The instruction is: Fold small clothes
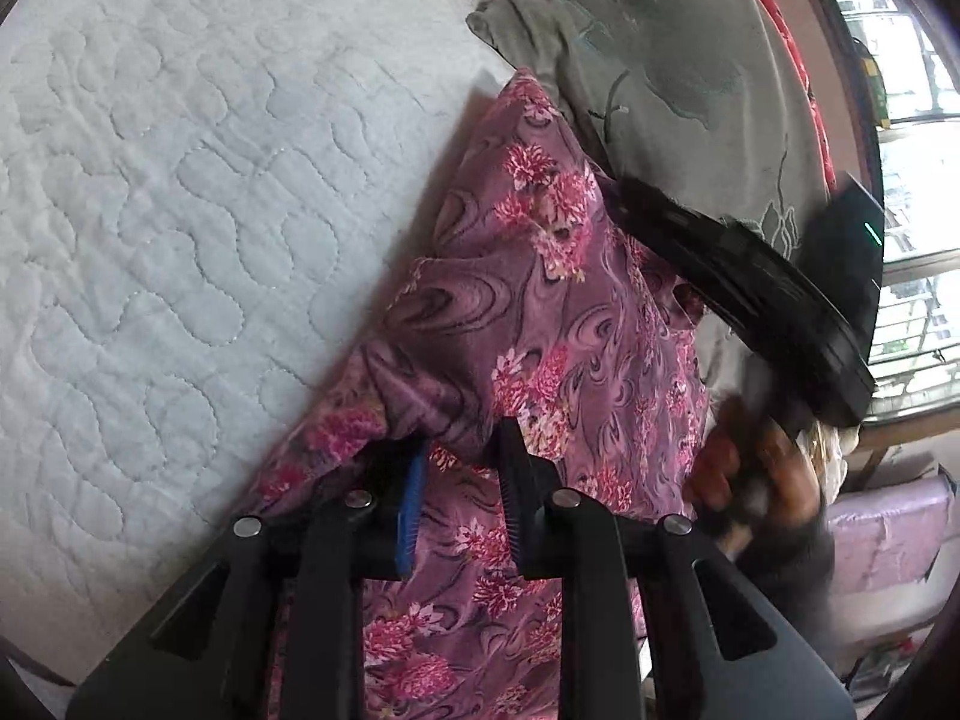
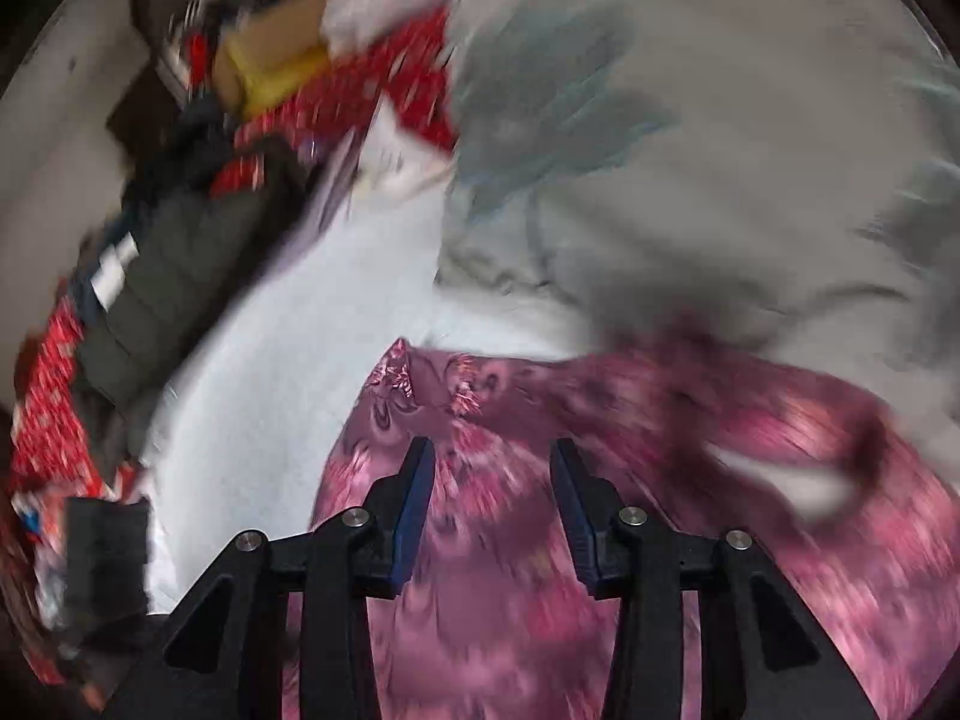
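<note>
We find the left gripper (image 1: 462, 450) pinching a gathered fold of the purple floral garment (image 1: 540, 324); cloth bunches up between its blue-padded finger (image 1: 414, 492) and the opposite black finger, and the fabric is drawn taut and raised at that point. From there the garment runs away along the edge of the white quilted mattress (image 1: 180, 210) and up to the grey pillow (image 1: 678, 60), whose lower edge it touches.

The right gripper (image 2: 492, 450) stands with its jaws spread apart above the same garment (image 2: 480, 540). No cloth lies between its fingers (image 2: 414, 510), and the pads press on nothing. That view is heavily smeared, so we can report the fabric beneath only as a pink-purple spread across the lower half.

In the left wrist view, the right tool's black body (image 1: 750, 294) sits at the garment's far edge, with a person's hand (image 1: 756, 474) below it, blurred.

Further out lie red patterned fabric (image 2: 408, 90), a dark folded item (image 2: 168, 288) on the mattress (image 2: 270, 390), and a window (image 1: 918, 180) behind.
</note>
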`<state>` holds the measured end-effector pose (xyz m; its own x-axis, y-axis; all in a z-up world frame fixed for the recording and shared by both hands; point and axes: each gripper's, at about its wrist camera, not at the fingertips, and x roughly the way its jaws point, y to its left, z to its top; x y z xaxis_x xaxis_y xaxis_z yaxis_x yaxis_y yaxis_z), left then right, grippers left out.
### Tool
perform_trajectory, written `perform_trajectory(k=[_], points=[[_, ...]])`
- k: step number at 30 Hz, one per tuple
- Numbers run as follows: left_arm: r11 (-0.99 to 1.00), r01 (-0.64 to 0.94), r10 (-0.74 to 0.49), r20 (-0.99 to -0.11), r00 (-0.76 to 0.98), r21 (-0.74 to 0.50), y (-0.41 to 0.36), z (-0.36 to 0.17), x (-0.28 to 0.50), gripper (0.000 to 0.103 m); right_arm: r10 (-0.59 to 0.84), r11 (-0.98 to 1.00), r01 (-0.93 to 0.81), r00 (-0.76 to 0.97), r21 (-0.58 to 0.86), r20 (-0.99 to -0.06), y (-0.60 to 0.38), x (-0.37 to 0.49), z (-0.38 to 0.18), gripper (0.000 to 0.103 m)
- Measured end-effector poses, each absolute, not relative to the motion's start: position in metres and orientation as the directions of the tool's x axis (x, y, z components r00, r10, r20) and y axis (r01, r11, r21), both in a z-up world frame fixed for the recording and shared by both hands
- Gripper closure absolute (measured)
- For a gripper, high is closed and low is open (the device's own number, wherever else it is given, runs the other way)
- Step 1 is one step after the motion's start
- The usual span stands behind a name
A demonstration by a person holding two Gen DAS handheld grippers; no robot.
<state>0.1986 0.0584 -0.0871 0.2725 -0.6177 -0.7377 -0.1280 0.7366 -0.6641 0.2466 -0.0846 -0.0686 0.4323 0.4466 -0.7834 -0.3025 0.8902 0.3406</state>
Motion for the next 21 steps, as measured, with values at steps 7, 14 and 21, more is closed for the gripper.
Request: perform_trajectory(k=[7, 14, 21], points=[[0.73, -0.094, -0.636, -0.723, 0.271, -0.677, 0.06, -0.089, 0.199, 0.083, 0.426, 0.842, -0.474, 0.293, 0.257, -0.856, -0.05, 0.263, -0.1, 0.055], [0.73, -0.089, -0.636, -0.721, 0.276, -0.677, 0.06, -0.088, 0.197, 0.083, 0.319, 0.796, -0.601, 0.32, 0.069, -0.892, -0.033, 0.243, -0.093, 0.101], [0.735, -0.103, -0.629, -0.731, 0.265, -0.67, 0.062, -0.086, 0.196, 0.083, 0.253, 0.908, -0.413, 0.426, 0.062, -0.869, -0.061, 0.256, -0.097, 0.1]])
